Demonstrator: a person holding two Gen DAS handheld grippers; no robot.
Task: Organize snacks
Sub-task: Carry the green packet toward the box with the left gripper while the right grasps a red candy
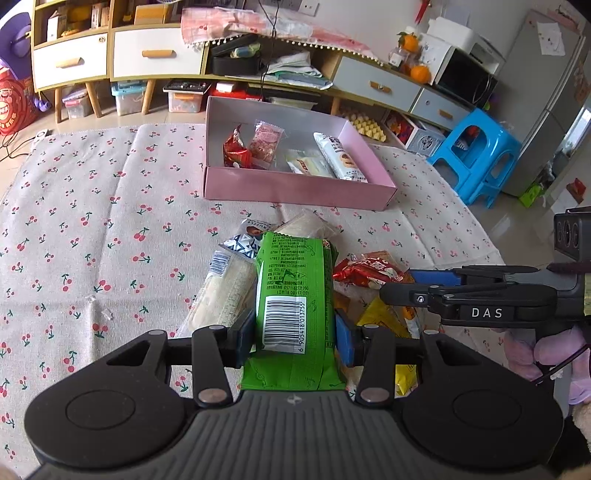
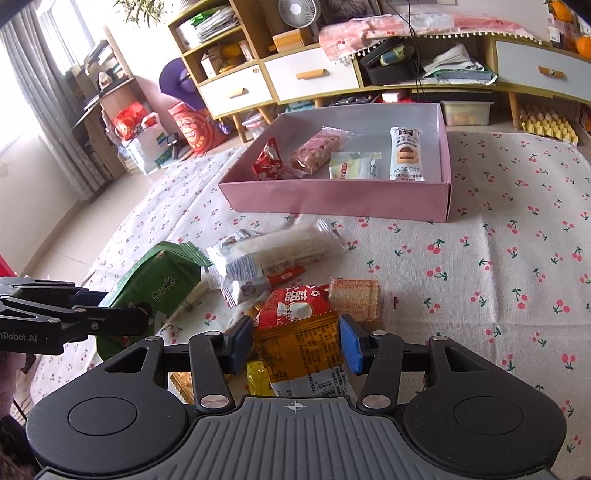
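Clearly a home, a lived-in living room: long sideboard point(image 1: 376, 86) with drawers and clutter, microwave point(image 1: 465, 75), fridge point(image 1: 543, 99), oranges point(image 1: 415, 55), blue stool point(image 1: 476, 155), fan point(image 2: 299, 13), cherry-print cloth point(image 1: 92, 221) spread out.

Four snacks lie in the box point(image 2: 332, 199), behind the snack pile point(image 2: 288, 280).

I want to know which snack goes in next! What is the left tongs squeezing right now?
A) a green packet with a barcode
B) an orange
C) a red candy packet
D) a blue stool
A: in the left wrist view, the left tongs have a pad pressed on each side of the green packet, its white barcode facing up, above the pile in front of the pink box.
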